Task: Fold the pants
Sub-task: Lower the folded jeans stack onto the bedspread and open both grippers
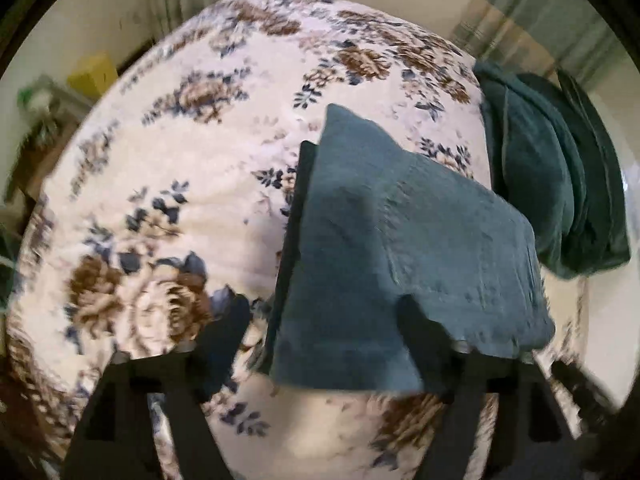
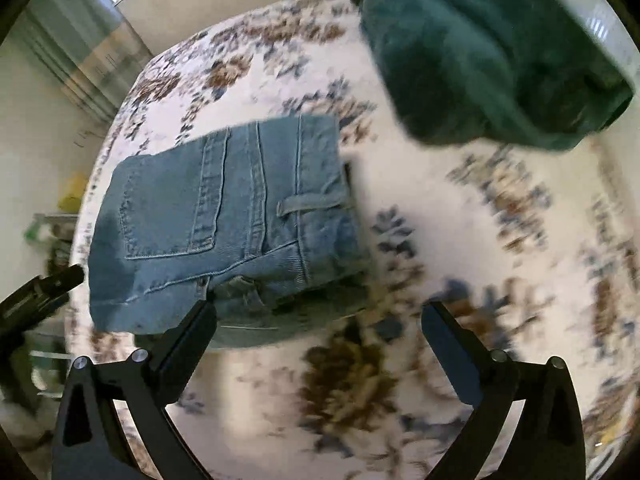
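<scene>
A pair of blue denim jeans lies folded into a compact rectangle on a floral bedspread. In the right wrist view the jeans show a back pocket and belt loop. My left gripper is open just above the near edge of the jeans; its right finger overlaps the fabric. My right gripper is open and empty; its left finger is at the jeans' near corner. The left gripper's body shows at the far left of the right wrist view.
A dark green folded blanket lies at the bed's right side, beyond the jeans; it also shows in the right wrist view. A yellow box and shelves stand off the bed's left. Curtains hang behind.
</scene>
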The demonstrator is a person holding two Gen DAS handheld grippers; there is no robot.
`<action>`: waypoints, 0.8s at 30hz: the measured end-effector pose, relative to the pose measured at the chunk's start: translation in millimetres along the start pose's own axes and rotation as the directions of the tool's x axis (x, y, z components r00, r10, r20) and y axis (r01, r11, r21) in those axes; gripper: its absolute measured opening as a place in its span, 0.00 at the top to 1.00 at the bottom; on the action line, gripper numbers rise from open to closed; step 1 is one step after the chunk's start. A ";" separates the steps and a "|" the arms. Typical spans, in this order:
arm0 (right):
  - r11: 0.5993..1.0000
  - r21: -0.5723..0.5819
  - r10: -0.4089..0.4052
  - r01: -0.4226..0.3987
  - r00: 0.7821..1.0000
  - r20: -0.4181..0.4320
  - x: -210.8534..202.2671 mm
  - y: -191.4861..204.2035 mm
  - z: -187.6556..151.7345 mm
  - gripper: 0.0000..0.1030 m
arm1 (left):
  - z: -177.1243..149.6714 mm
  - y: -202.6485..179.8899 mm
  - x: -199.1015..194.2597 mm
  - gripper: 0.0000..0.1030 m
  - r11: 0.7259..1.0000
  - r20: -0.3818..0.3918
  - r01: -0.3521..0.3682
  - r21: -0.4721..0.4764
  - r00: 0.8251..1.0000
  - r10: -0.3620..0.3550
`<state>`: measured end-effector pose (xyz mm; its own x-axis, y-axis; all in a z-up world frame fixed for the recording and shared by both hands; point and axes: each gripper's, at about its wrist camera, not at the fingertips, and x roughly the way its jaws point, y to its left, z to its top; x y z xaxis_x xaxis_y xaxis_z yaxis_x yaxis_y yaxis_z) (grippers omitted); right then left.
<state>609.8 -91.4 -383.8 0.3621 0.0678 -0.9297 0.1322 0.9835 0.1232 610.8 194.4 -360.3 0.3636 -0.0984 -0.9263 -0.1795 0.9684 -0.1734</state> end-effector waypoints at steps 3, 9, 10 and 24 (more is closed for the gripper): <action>0.997 -0.043 -0.069 0.071 0.996 0.062 -37.7 6.4 -10.7 0.00 | -18.6 -15.4 -27.9 0.17 0.997 0.040 -0.061 0.057 0.997 0.059; 0.988 -0.087 -0.113 0.127 0.982 0.150 -119.9 12.6 -43.9 0.00 | -52.8 -37.7 -94.5 0.17 0.984 0.149 -0.133 0.118 0.982 0.115; 0.988 -0.091 -0.111 0.127 0.981 0.161 -133.7 13.2 -49.9 0.00 | -59.5 -40.7 -107.4 0.17 0.983 0.165 -0.133 0.123 0.980 0.112; 0.987 -0.137 -0.035 0.088 0.934 0.354 -353.5 -2.7 -163.5 0.00 | -173.6 -65.3 -289.3 0.17 0.980 0.359 -0.157 0.121 0.927 0.104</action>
<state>330.5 -90.6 -112.2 0.6608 -0.0301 -0.7499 0.0363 0.9993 -0.0080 358.6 119.8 -139.0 0.6469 0.0916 -0.7570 -0.1223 0.9924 0.0156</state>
